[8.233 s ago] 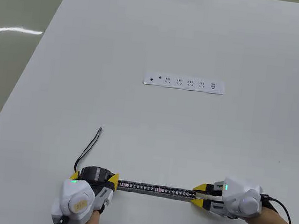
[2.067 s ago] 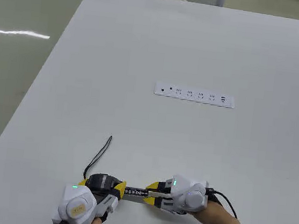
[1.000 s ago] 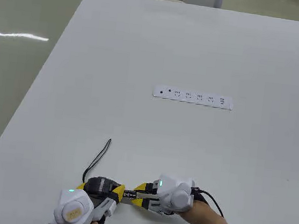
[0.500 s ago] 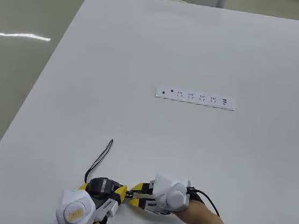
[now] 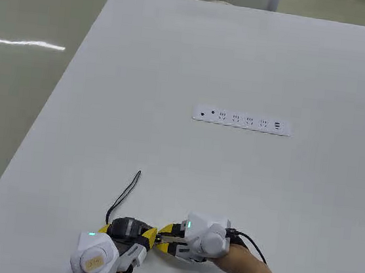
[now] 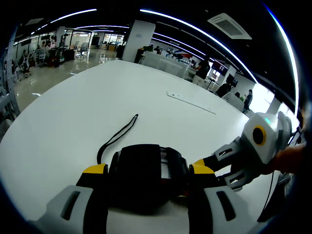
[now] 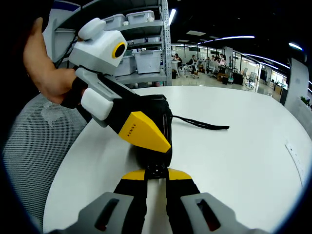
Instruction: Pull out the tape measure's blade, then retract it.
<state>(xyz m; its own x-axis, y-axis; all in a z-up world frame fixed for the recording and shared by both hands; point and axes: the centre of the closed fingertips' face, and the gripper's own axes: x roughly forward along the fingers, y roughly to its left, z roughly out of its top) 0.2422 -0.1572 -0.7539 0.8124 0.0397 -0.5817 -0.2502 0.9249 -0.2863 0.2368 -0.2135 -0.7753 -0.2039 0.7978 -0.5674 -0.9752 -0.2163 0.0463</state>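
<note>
Head view, left to right: one black strap (image 5: 125, 194) lies on the white surface (image 5: 245, 51) and runs down to the one tape measure (image 5: 129, 227), which sits near the surface's near edge. The left tongs (image 5: 127, 231) are clamped on the tape measure's black case, one yellow-tipped jaw on each side. Just to the right, the right tongs (image 5: 165, 238) point at the case mouth with the jaws nearly together, pinching the end of the blade (image 5: 158, 238). A short stub of blade shows between the case and the jaw tips. A hand (image 5: 238, 258) holds the right tongs. Farther back, well apart from both tongs, one white power strip (image 5: 242, 120) lies flat on the surface

Left gripper view: the case (image 6: 146, 173) sits between the two jaws and touches both. The strap (image 6: 119, 136) trails away over the surface, and the right tongs (image 6: 222, 158) come in from the right

Right gripper view: the jaws are almost closed on the blade end (image 7: 156, 171), right at the case mouth. Count: two tongs, one tape measure, one strap, one power strip
</note>
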